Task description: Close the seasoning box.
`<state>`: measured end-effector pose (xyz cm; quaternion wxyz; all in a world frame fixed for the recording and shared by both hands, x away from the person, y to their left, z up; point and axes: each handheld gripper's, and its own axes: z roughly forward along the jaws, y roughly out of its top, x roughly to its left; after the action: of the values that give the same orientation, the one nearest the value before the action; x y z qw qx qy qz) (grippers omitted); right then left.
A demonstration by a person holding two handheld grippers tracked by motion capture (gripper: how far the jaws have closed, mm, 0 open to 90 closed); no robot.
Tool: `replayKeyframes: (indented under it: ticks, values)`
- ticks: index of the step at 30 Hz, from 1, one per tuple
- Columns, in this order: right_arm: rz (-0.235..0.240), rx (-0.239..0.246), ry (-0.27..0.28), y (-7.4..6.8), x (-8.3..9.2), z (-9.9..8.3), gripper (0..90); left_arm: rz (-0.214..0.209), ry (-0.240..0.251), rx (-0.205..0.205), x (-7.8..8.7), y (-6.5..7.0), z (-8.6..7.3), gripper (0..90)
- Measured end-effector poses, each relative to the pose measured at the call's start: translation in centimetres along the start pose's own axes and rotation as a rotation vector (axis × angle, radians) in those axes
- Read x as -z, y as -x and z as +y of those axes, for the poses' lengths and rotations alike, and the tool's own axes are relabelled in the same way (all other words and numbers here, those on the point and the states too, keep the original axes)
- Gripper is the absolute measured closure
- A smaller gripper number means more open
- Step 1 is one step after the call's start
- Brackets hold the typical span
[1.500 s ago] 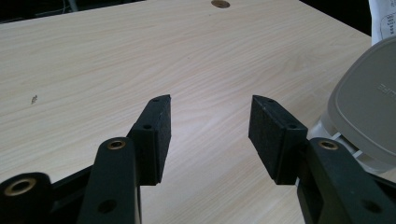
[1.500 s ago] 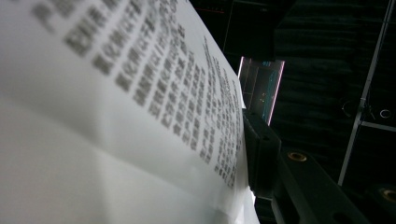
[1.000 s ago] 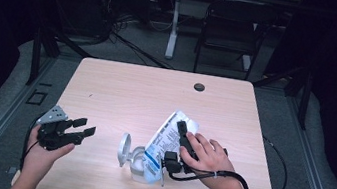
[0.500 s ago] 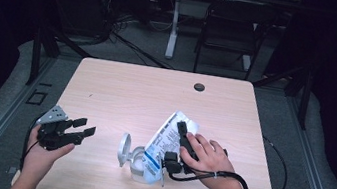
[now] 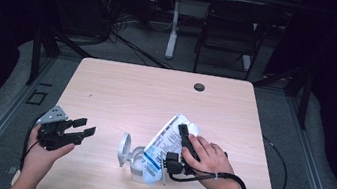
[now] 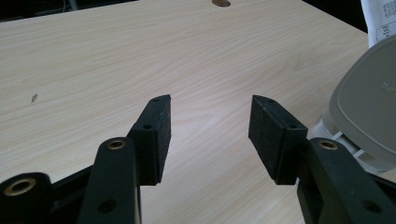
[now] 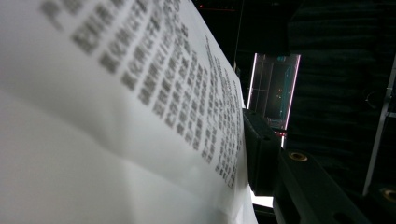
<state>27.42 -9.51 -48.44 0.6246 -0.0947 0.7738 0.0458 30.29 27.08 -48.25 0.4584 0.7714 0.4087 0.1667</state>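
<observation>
Item: white refill pouch (image 5: 165, 144), printed in black and blue, stood tilted at the near middle of the wooden table (image 5: 146, 96), its lower end down in an open clear container (image 5: 137, 163). The pouch's mouth was hidden inside the container; its contents could not be made out. In the right gripper view the pouch (image 7: 116, 116) lay so close to the camera that its columns of print were blurred and unreadable.

Right gripper (image 5: 178, 144): clamped on the pouch, one jaw along its upper right face. The right hand (image 5: 207, 158) covered most of the body. In its own view one black pad pressed against the pouch's edge; the other jaw was hidden behind the pouch.

Container: low, clear, partly masked by the pouch. Its grey hinged lid (image 5: 124, 149) stood open to the left. In the left gripper view the lid (image 6: 369, 112) was cut off by the right edge, with a corner of the pouch (image 6: 380, 21) above it.

Left gripper (image 5: 81, 131): held in the left hand (image 5: 44, 149) near the table's left front edge, well apart from the container, jaws apart with only bare tabletop between them.

Other: a dark round grommet (image 5: 199, 87) near the far edge; a small dark mark (image 6: 34, 98) on the wood; a black chair (image 5: 228, 37) beyond the table, dim against the dark room.
</observation>
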Motion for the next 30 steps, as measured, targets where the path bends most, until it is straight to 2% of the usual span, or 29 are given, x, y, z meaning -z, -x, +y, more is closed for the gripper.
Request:
replayKeyframes:
  ticks: [3,6,14,15,19,20,21,22,26,30]
  values:
    - [0.005,0.0,-0.011,0.0,0.1,0.0,68.5,0.001,0.001,0.0,0.0,0.0,0.0,49.6]
    - [0.017,-0.036,-0.001,-0.1,0.0,-0.1,68.7,0.001,0.0,0.0,0.0,0.0,0.0,49.7]
    - [0.038,-0.068,-0.002,-0.4,0.0,-0.3,68.8,0.002,-0.004,0.001,-0.1,0.0,-0.1,49.7]
    - [0.046,-0.092,0.002,-0.6,0.0,-0.4,68.8,0.002,-0.003,0.0,-0.1,0.0,0.0,49.7]
    - [0.062,-0.117,0.002,-0.5,0.1,-0.6,68.8,0.002,-0.011,-0.003,0.0,0.1,0.0,49.7]
    - [0.068,-0.152,0.007,-0.6,0.0,-0.7,68.8,-0.001,-0.008,-0.004,-0.1,0.1,0.0,49.6]
    - [0.075,-0.156,0.006,-0.5,0.0,-0.8,68.8,0.0,-0.012,-0.006,0.0,0.1,0.0,49.7]
    - [0.08,-0.18,0.004,-0.6,0.0,-0.8,68.8,0.0,-0.013,-0.006,0.0,0.1,0.0,49.7]
    - [0.097,-0.197,0.008,-0.7,0.0,-0.9,68.9,-0.002,-0.008,-0.002,-0.1,0.1,0.0,49.7]
    - [0.115,-0.25,0.016,-1.0,-0.1,-0.9,69.0,0.0,-0.011,-0.003,-0.1,0.1,0.0,49.7]
